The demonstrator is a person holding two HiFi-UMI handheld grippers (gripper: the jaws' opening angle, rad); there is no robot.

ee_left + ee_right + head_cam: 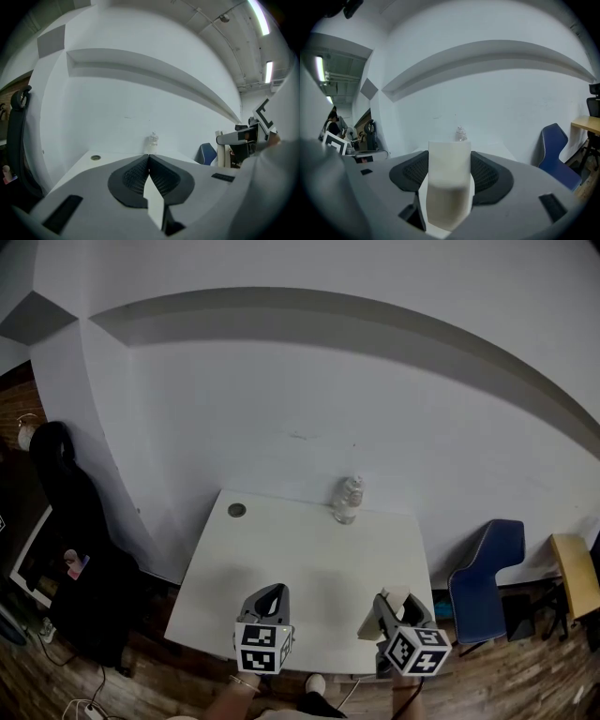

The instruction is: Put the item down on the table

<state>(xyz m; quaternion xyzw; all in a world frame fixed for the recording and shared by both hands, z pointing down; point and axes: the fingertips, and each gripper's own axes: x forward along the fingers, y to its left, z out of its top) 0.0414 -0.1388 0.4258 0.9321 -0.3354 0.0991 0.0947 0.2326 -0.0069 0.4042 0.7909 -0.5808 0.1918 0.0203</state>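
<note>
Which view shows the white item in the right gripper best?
The right gripper view: the white item fills the centre, clamped between the jaws. The head view shows it only small, from above, partly hidden by the gripper. The left gripper view does not show it.

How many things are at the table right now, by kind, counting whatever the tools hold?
clear bottle: 1, standing at the far edge of the table
small round disc: 1, near the far left corner
white item: 1, clamped in the right tool
Total: 3
</note>
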